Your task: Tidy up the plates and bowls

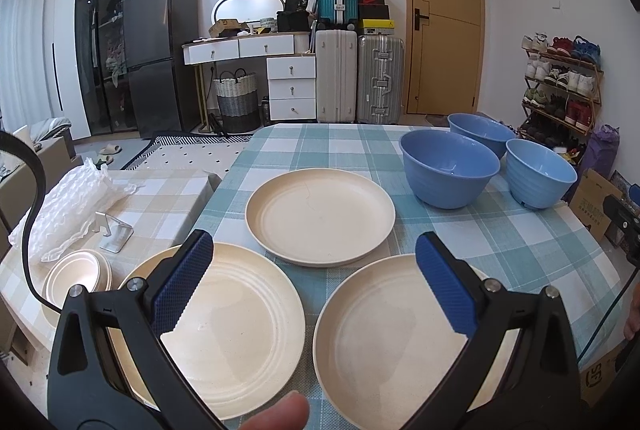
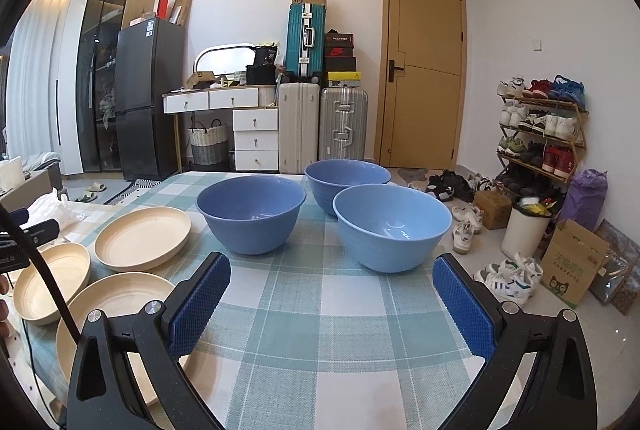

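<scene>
Three cream plates lie on the checked tablecloth in the left wrist view: a far plate [image 1: 320,216], a near-left plate [image 1: 224,326] and a near-right plate [image 1: 392,338]. My left gripper [image 1: 314,266] hovers open above the two near plates, holding nothing. Three blue bowls stand upright at the right of the table: a left bowl [image 2: 252,214], a back bowl [image 2: 347,182] and a right bowl [image 2: 392,226]. My right gripper [image 2: 332,284] is open over bare cloth just in front of the bowls. The plates [image 2: 142,232] show at the left in that view.
A lower side table [image 1: 160,198] on the left carries bubble wrap [image 1: 68,206], a metal stand [image 1: 116,232] and small cream dishes [image 1: 76,272]. Shoes, a shoe rack [image 2: 540,126], a white bin [image 2: 524,230] and cardboard boxes crowd the floor right of the table edge.
</scene>
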Motion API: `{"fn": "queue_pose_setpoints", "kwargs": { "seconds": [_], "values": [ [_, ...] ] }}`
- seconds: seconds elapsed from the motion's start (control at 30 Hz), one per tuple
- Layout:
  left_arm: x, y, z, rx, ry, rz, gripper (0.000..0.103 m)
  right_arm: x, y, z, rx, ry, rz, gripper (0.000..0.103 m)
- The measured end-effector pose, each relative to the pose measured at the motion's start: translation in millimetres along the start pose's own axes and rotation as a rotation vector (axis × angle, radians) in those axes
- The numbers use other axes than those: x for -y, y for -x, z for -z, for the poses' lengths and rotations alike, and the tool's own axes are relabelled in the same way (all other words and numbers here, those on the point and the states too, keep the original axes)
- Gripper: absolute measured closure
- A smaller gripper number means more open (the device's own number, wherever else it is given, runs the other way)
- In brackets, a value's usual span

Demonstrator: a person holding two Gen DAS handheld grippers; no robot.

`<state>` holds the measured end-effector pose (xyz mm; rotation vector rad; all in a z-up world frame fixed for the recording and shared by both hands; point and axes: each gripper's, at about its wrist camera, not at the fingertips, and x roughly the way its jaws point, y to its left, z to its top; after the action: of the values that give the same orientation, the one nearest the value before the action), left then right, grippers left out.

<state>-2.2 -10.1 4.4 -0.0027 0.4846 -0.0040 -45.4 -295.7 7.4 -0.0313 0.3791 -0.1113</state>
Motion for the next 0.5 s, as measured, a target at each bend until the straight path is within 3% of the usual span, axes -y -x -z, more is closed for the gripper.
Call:
{"fn": "queue_pose_setpoints", "kwargs": {
  "seconds": [0.5],
  "values": [
    [10,-12,4,-0.025,-0.032,-0.003,0.002,-1,-5,0,-0.014,0.015,-0.015,0.000]
  ]
}}
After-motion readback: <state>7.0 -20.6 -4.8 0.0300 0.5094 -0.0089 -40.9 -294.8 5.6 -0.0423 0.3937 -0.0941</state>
